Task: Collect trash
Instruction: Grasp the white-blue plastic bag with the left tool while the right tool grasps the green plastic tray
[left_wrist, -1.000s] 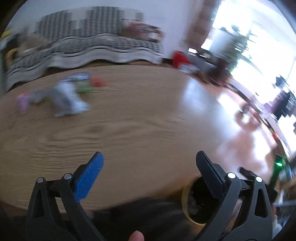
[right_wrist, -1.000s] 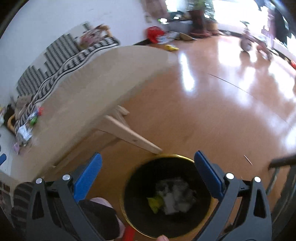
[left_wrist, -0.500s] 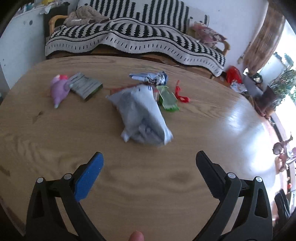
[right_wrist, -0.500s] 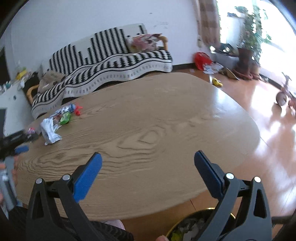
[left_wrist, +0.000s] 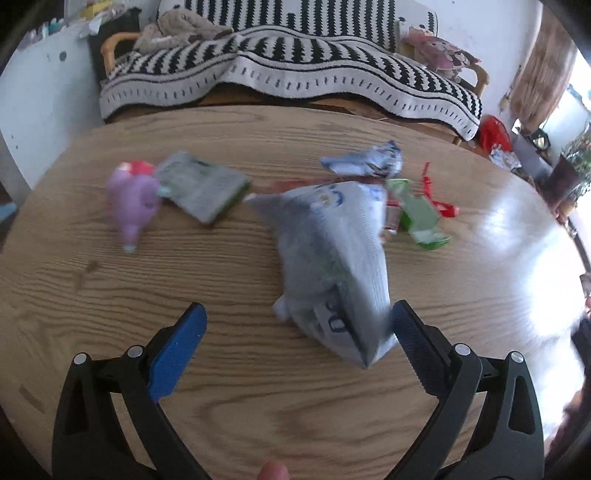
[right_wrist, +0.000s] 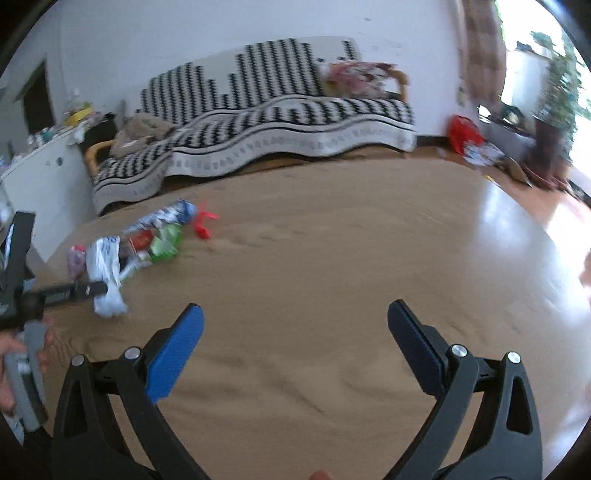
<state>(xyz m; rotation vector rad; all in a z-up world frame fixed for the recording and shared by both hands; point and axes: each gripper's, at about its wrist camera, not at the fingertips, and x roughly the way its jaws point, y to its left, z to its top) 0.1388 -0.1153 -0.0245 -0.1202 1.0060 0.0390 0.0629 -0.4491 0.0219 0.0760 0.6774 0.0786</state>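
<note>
A crumpled grey-white plastic bag (left_wrist: 332, 266) lies on the oval wooden table (left_wrist: 258, 387), its near end between the tips of my open left gripper (left_wrist: 297, 334). Behind it sit a blue-white wrapper (left_wrist: 365, 164), a green packet (left_wrist: 417, 214), a red scrap (left_wrist: 439, 205), a grey-green pouch (left_wrist: 203, 188) and a purple toy (left_wrist: 133, 203). The right wrist view shows the same pile (right_wrist: 140, 251) at far left, with the left gripper's finger (right_wrist: 70, 291) beside the bag (right_wrist: 105, 277). My right gripper (right_wrist: 295, 338) hangs open over bare table, holding nothing.
A sofa under a black-and-white striped blanket (left_wrist: 288, 70) stands behind the table. A white cabinet (right_wrist: 40, 181) is at the left. Shiny wooden floor, a red bag (right_wrist: 463, 134) and potted plants (right_wrist: 554, 122) lie to the right.
Both grippers swung up from the black bin and floor to the table. The left one has since moved forward until the grey bag lies between its fingertips.
</note>
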